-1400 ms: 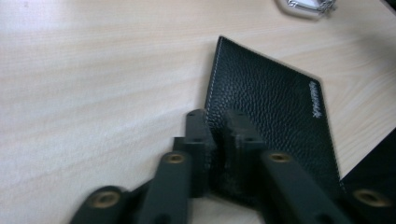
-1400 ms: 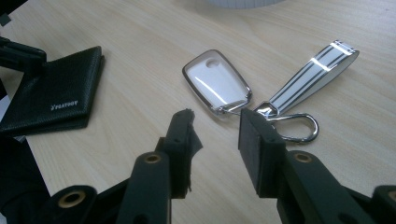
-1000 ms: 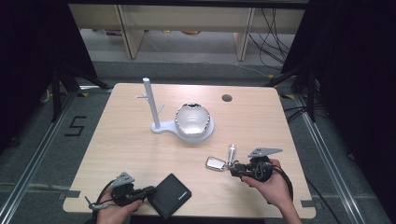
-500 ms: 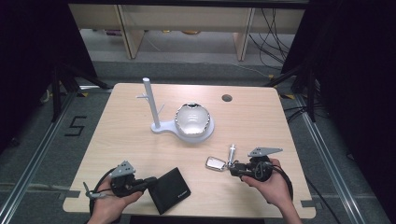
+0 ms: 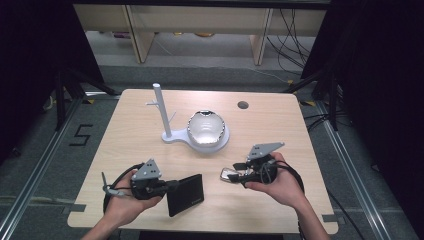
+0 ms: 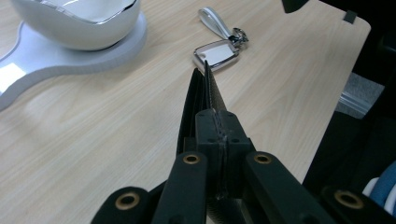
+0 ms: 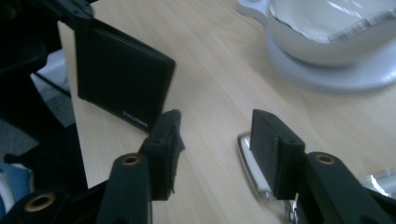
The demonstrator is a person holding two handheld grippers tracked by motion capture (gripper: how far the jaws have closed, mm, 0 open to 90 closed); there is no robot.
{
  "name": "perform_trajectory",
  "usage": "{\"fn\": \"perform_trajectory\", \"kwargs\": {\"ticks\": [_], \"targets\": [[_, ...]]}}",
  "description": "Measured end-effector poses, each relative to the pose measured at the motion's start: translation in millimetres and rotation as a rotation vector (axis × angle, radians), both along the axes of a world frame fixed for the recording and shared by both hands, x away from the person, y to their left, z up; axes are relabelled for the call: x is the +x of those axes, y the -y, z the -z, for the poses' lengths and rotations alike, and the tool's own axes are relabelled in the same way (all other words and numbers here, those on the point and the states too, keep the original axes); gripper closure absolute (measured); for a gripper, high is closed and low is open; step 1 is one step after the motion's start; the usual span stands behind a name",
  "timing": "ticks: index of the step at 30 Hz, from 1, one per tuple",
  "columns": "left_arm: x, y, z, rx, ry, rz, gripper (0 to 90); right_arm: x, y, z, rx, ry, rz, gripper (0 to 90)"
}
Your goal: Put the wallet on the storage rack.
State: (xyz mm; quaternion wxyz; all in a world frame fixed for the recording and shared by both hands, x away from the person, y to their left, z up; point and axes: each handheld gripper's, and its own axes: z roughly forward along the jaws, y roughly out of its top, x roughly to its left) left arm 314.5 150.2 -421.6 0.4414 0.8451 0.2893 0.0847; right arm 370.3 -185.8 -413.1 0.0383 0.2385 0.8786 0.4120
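My left gripper (image 5: 169,188) is shut on a black wallet (image 5: 186,194), holding it on edge just above the table's near side. Its jaws (image 6: 217,126) pinch the wallet's edge (image 6: 205,91). A silver key fob (image 5: 229,174) with a strap (image 6: 215,21) lies flat on the wood. My right gripper (image 5: 241,173) hovers over it. Its jaws have just been opening and stand apart (image 7: 217,135), with bare table between the pads. The key fob (image 7: 247,163) lies partly behind the right jaw. The wallet (image 7: 121,74) faces that gripper.
A white bowl (image 5: 205,128) sits on a white base (image 5: 172,138) with an upright post (image 5: 159,107) at the table's middle. A round hole (image 5: 243,105) lies behind it. The table's front edge is close behind both hands.
My left hand has lifted the wallet off the table and carried it slightly right. My right gripper's jaws have spread wider and the hand has risen; the key fob stays on the table.
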Motion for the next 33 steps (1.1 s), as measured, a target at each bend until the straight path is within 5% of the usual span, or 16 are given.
{"fn": "perform_trajectory", "kwargs": {"ticks": [3,4,8,13,14,15,16,17,18,19,25,26,28,29,33], "targets": [[0.5,7.4,-4.5,0.027,0.014,0.042,88.6,5.7,-22.3,-11.3,-0.035,0.049,-0.155,43.2],[0.6,9.9,-5.6,0.032,0.016,0.054,88.5,10.9,-38.6,-14.3,-0.058,0.049,-0.265,40.3],[1.2,18.0,-8.4,0.037,0.018,0.085,88.5,21.6,-67.4,-10.0,-0.144,0.019,-0.361,37.8],[0.0,21.5,-9.8,0.053,0.015,0.099,88.5,33.9,-90.2,-0.9,-0.194,0.014,-0.457,36.6],[0.0,21.5,-9.8,0.053,0.015,0.099,88.6,30.9,-92.5,0.2,-0.203,-0.039,-0.447,36.6],[0.7,21.7,-10.1,0.052,0.021,0.107,88.6,34.5,-95.7,3.3,-0.201,-0.012,-0.500,36.9],[1.4,22.1,-10.1,0.050,0.024,0.118,88.5,30.8,-96.5,4.2,-0.221,-0.058,-0.476,37.6],[0.7,22.7,-10.6,0.052,0.023,0.116,88.5,34.8,-98.9,7.5,-0.214,-0.026,-0.523,38.9],[1.2,22.8,-11.3,0.063,0.027,0.124,88.5,27.7,-97.7,6.6,-0.250,-0.103,-0.460,40.8],[1.1,23.7,-11.3,0.057,0.028,0.128,88.5,34.1,-100.6,10.9,-0.230,-0.034,-0.539,42.8],[0.4,27.1,-11.9,0.058,0.041,0.135,88.4,29.3,-102.4,15.1,-0.255,-0.062,-0.567,66.9],[1.3,26.0,-11.4,0.044,0.060,0.129,88.3,26.9,-100.3,13.6,-0.263,-0.072,-0.586,76.8],[2.1,24.3,-11.6,0.026,0.082,0.123,86.5,28.5,-100.2,15.2,-0.232,-0.027,-0.613,78.0],[2.4,19.2,-15.2,-0.044,0.116,0.102,82.6,23.5,-93.8,12.7,-0.235,-0.064,-0.544,78.7],[0.7,7.7,-24.2,-0.083,0.206,0.033,66.2,28.1,-82.6,15.8,-0.164,0.004,-0.508,78.9]]}}
